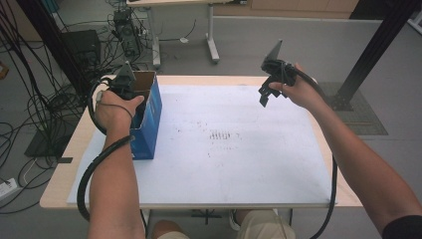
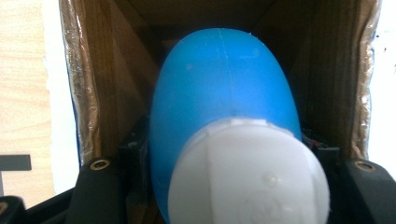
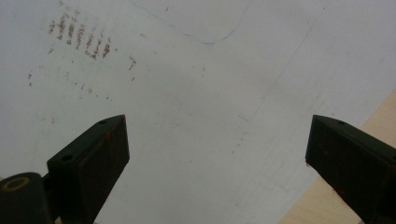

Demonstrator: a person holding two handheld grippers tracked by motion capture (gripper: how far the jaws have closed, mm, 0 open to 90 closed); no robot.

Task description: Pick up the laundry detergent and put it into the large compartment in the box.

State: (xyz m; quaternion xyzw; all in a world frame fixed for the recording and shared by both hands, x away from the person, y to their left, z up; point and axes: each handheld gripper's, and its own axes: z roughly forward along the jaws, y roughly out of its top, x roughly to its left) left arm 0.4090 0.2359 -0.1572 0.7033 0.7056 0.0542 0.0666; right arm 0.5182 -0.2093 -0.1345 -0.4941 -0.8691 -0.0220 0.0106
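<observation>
Left tool (image 1: 125,79) clamped on blue bottle (image 2: 224,93), white cap (image 2: 247,172) toward camera, inside the cardboard box (image 1: 149,117) at desk's left edge. Right tool (image 3: 215,154) released, idle. Advise lowering bottle centred, clear of box walls, before letting go

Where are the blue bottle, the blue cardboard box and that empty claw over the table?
blue bottle (image 2: 224,79): left gripper view, its blue body above the white cap.
blue cardboard box (image 1: 152,114): high view, its blue outer side wall.
right gripper (image 3: 217,158): right gripper view, the gap midway between its open jaws.

Left tongs (image 1: 130,94) clamped, right tongs (image 3: 217,158) agape
</observation>
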